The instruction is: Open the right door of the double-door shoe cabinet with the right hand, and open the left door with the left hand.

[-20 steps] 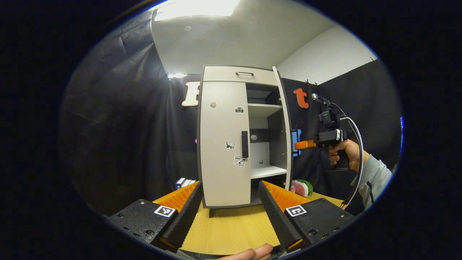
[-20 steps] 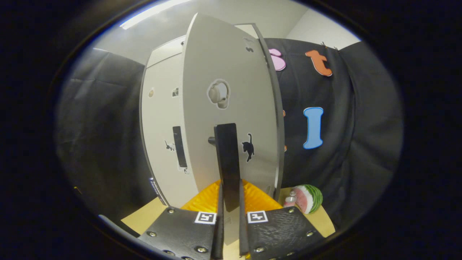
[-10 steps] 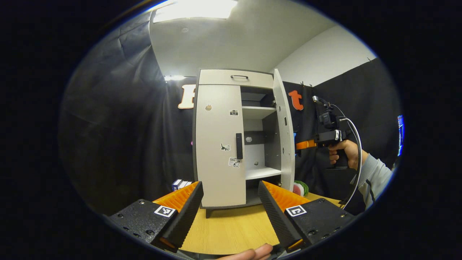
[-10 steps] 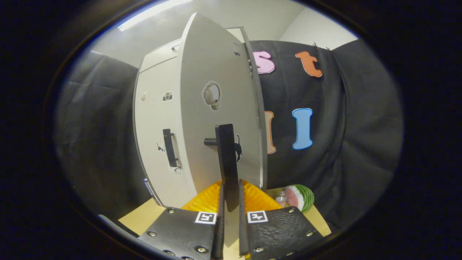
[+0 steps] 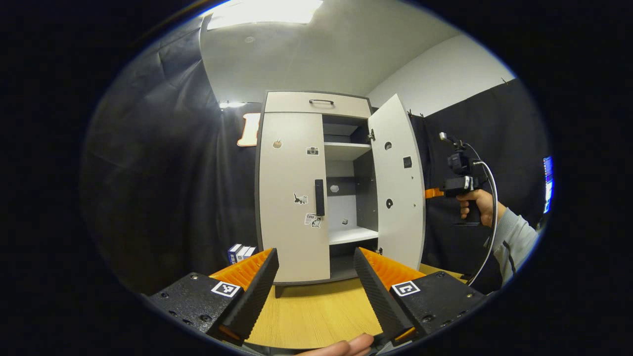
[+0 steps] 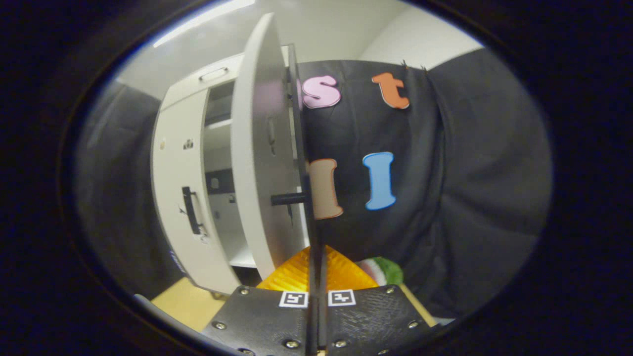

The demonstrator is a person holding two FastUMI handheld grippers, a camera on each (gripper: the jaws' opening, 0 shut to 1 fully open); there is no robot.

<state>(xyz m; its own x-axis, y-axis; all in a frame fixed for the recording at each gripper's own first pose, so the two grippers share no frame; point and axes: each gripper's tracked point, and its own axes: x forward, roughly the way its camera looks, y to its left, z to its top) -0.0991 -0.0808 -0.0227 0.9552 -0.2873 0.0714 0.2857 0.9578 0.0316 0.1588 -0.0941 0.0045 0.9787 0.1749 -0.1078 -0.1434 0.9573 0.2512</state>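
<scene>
Standing on the light wooden tabletop (image 5: 316, 316), the tall pale-grey double-door shoe cabinet (image 5: 316, 101) with dark edging is the reference here. Its right door (image 5: 398, 183) is swung wide open, well past square to the cabinet front, inner face showing with its small round marks. Behind it, white shelves (image 5: 348, 235) and a dark back panel are exposed.

The right gripper (image 6: 316, 277) has both fingers clamped flat on the right door's black vertical bar handle (image 6: 312, 217), seen edge-on, one black standoff running from the handle to the door. In the left gripper view that same tool (image 5: 457, 185) sits just right of the open door's edge, held by a hand (image 5: 474, 205) in a grey sleeve, cable looping down from it.

The cabinet's left door (image 5: 292, 193) is closed flush, stickers on its face, black bar handle (image 5: 319, 197) at its inner edge untouched. The top drawer above both doors is closed.

The left gripper (image 5: 316, 277) hangs in front of the cabinet, well apart from it, fingers spread wide and holding nothing, framing the cabinet base. A fingertip (image 5: 346, 346) shows at the bottom edge.

Left of the cabinet base: small blue-and-white boxes (image 5: 241, 252). Right of the cabinet base, behind the open door: a watermelon-slice toy (image 6: 381, 269), partly hidden.
</scene>
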